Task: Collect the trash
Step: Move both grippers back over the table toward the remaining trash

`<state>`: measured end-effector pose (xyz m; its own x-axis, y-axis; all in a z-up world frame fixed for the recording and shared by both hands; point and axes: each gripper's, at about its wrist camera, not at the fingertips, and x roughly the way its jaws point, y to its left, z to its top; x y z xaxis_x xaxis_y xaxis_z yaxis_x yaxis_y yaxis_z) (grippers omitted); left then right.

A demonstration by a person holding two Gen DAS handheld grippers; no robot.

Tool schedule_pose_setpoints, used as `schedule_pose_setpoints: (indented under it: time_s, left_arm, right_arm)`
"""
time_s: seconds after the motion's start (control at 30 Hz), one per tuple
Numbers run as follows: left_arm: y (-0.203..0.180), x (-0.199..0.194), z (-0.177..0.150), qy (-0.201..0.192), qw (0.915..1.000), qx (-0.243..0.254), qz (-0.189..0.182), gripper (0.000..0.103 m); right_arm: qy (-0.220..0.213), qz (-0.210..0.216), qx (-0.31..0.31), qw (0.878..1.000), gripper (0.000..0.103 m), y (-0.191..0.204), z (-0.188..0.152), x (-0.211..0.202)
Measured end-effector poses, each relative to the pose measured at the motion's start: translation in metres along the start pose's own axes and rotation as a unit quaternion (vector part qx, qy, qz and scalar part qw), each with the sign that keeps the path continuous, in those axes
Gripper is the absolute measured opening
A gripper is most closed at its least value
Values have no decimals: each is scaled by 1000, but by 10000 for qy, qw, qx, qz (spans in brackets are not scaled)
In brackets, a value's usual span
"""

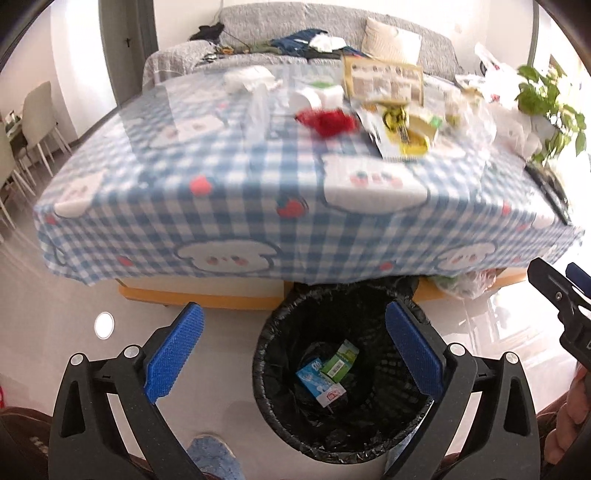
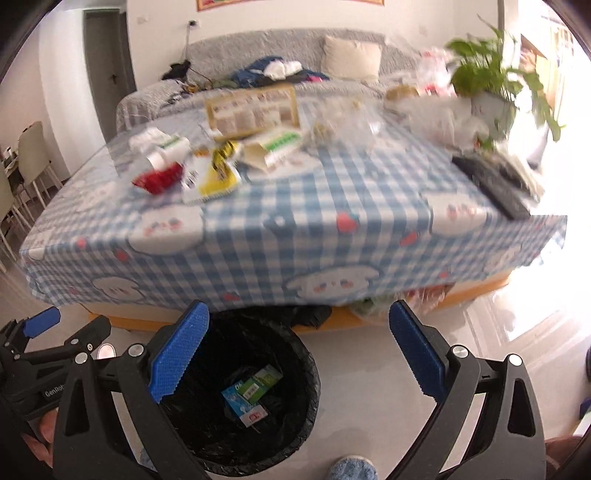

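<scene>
A black-lined trash bin stands on the floor in front of the table. Inside lie a blue carton and a green carton. My left gripper hangs open above the bin's left side, nothing between its blue pads. My right gripper is open too, above the bin's right rim, empty. On the checked tablecloth lie a red wrapper, a yellow packet, white and green cartons and clear plastic.
A potted plant and a black remote sit at the table's right end. A grey sofa with clothes stands behind. Chairs are at far left. A plastic bag lies under the table. A slippered foot is below.
</scene>
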<state>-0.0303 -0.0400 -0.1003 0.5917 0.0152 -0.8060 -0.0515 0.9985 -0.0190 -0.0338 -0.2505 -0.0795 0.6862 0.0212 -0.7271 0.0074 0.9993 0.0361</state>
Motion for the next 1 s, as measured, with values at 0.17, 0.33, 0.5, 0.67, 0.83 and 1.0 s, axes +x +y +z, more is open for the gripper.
schedule_pose_setpoints:
  time_s: [0.17, 0.33, 0.5, 0.67, 0.83, 1.0]
  left_arm:
    - [10, -18, 22, -102, 9998, -104, -117, 97]
    - [19, -23, 46, -186, 9996, -178, -98, 97]
    - [25, -22, 69, -219, 9995, -190, -113, 97]
    - [33, -9, 93, -135, 9996, -229, -48, 97]
    - [43, 11, 119, -49, 9996, -273, 28, 97]
    - [48, 32, 144, 31, 9996, -269, 113, 96]
  right_arm:
    - [-192, 81, -45, 9998, 94, 8, 24, -16]
    - [-328, 53, -235, 9992, 94, 18, 45, -20]
    - [-399, -6, -306, 9987, 94, 16, 69, -17]
    - [-437, -131, -351, 9983, 94, 6, 95, -6]
    - [-395, -237, -336, 9984, 94, -9, 121, 17]
    - [-284, -258, -264, 9989, 94, -18, 139, 43]
